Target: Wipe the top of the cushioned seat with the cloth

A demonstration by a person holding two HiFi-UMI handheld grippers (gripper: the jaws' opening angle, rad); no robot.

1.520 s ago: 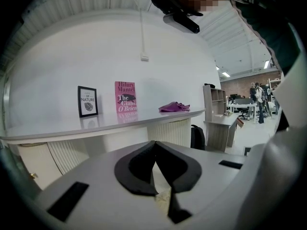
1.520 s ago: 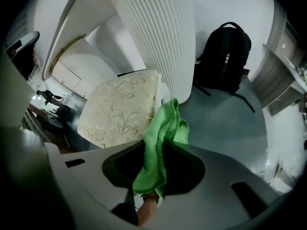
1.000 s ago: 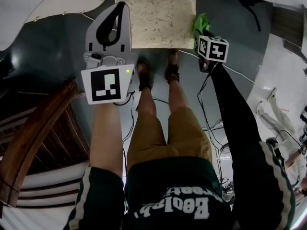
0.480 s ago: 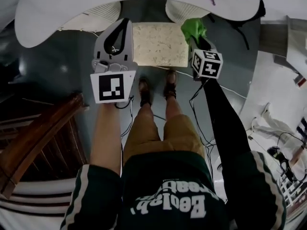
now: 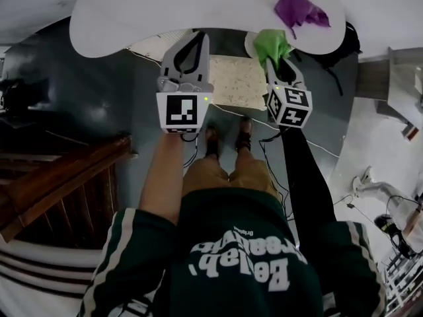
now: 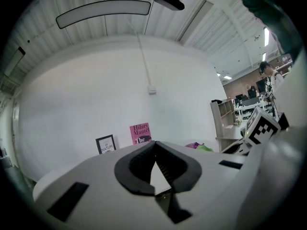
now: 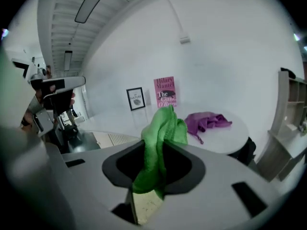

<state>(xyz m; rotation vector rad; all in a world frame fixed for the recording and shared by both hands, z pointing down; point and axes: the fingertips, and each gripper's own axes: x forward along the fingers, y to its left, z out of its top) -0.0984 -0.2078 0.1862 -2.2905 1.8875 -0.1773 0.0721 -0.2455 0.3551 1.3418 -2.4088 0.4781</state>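
Fingers [image 7: 193,172] of right gripper [image 5: 279,63] clamp one green cloth [image 7: 160,138]; left gripper [image 6: 154,145] closed, empty.

The cloth [image 7: 160,138] looks fuzzy, the seat [image 5: 241,84] matt.

Seat [image 5: 241,84] between left tongs [image 5: 197,37] and right tongs [image 5: 279,59], cloth [image 5: 269,43] in latter, table [image 5: 132,12] behind

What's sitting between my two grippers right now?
In the head view, the beige cushioned seat shows between the shut, empty left gripper and the right gripper, which clamps the green cloth.
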